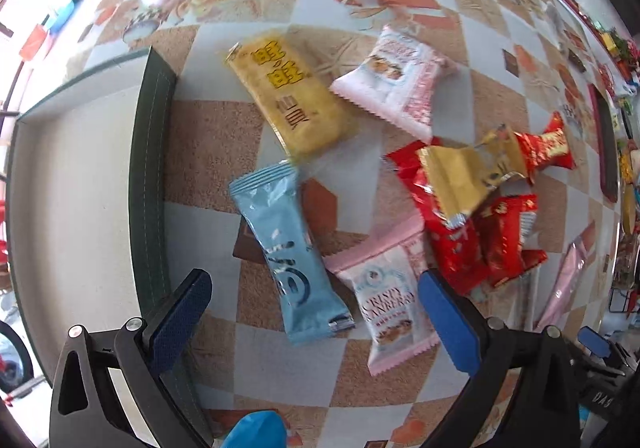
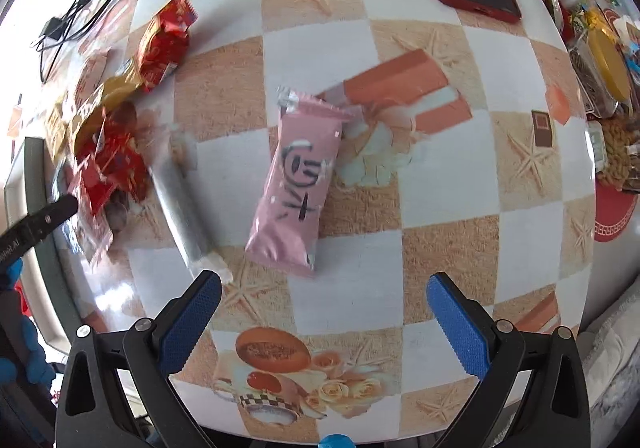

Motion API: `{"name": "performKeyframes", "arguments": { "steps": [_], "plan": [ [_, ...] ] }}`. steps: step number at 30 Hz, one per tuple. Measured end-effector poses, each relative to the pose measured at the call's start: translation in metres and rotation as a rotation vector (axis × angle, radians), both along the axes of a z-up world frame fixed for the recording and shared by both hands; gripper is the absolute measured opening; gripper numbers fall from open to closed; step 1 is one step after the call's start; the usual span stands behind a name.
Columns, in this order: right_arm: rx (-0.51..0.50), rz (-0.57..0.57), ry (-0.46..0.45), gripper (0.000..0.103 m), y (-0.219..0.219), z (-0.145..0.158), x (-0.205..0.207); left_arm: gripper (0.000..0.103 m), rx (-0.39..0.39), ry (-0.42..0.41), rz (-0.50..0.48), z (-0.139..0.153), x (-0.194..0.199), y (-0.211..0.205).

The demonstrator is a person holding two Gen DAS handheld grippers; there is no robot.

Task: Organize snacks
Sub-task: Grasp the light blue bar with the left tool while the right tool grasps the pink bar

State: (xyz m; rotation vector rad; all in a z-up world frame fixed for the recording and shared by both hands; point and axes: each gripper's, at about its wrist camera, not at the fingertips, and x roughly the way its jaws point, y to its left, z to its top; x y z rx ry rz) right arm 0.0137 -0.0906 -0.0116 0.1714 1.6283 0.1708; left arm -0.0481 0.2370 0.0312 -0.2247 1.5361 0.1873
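While both hand-held grippers (image 1: 312,324) (image 2: 324,322) gape empty, glossy foil packets (pink packet (image 2: 298,184), blue packet (image 1: 288,252)) lie flat.

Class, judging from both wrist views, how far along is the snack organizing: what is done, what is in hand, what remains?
Done: nothing visibly; the part of the tray in view holds no snacks. In hand: nothing; the left tongs and right tongs are open. Left: blue packet, yellow packet, pink packet and red wrappers lie on the table.

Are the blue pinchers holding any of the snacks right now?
No. The left gripper is open above the blue packet, and the right gripper is open near the pink packet. Neither grips anything.
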Motion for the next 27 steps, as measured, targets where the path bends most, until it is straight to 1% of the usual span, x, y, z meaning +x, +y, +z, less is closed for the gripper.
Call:
{"name": "performKeyframes", "arguments": {
  "steps": [2,4,5,8,10,13,14,16,17,18,19,21,23,24,26,27],
  "plan": [
    [-0.021,-0.05,0.019,0.103,-0.006,-0.007,0.012,0.103,-0.028,-0.003,0.03,-0.002,-0.005,0.009],
    [-0.023,-0.084,0.032,0.103,-0.007,-0.011,0.021,0.103,-0.035,-0.004,0.052,-0.003,-0.008,0.016],
    [-0.026,-0.097,0.037,0.103,-0.007,-0.013,0.026,0.103,-0.045,-0.005,0.059,-0.007,-0.001,0.023],
    [-0.046,-0.106,0.048,0.103,-0.004,-0.021,0.041,0.103,-0.05,-0.001,0.093,-0.008,-0.001,0.04],
    [-0.058,-0.1,0.055,0.103,-0.001,-0.027,0.047,0.103,-0.079,0.005,0.125,-0.014,0.0,0.057],
    [-0.089,-0.091,0.076,0.103,0.005,-0.044,0.059,0.103,-0.094,0.021,0.158,-0.02,-0.006,0.076],
    [-0.097,-0.089,0.083,0.103,0.006,-0.049,0.062,0.103,-0.093,0.025,0.161,-0.021,-0.008,0.078],
    [-0.113,-0.089,0.096,0.103,0.009,-0.059,0.063,0.103,-0.062,0.028,0.138,-0.025,-0.013,0.084],
    [-0.127,-0.084,0.091,0.103,0.01,-0.06,0.065,0.103,-0.044,0.031,0.124,-0.025,-0.02,0.081],
    [-0.122,-0.079,0.089,0.103,0.014,-0.055,0.062,0.103,-0.02,0.038,0.105,-0.026,-0.019,0.073],
    [-0.13,-0.074,0.087,0.103,0.017,-0.056,0.061,0.103,-0.002,0.04,0.091,-0.029,-0.017,0.072],
    [-0.162,-0.047,0.09,0.103,0.026,-0.059,0.066,0.103,0.005,0.019,0.074,-0.026,-0.013,0.071],
    [-0.163,-0.036,0.083,0.103,0.031,-0.058,0.062,0.103,0.006,0.019,0.076,-0.025,-0.014,0.071],
    [-0.172,-0.039,0.084,0.103,0.048,-0.063,0.056,0.103,0.007,0.021,0.077,-0.026,-0.014,0.073],
    [-0.172,-0.04,0.082,0.103,0.049,-0.065,0.059,0.103,0.012,0.014,0.089,-0.024,-0.015,0.073],
    [-0.166,-0.041,0.076,0.103,0.042,-0.061,0.054,0.103,0.018,0.012,0.093,-0.027,-0.018,0.065]
  ]
}}
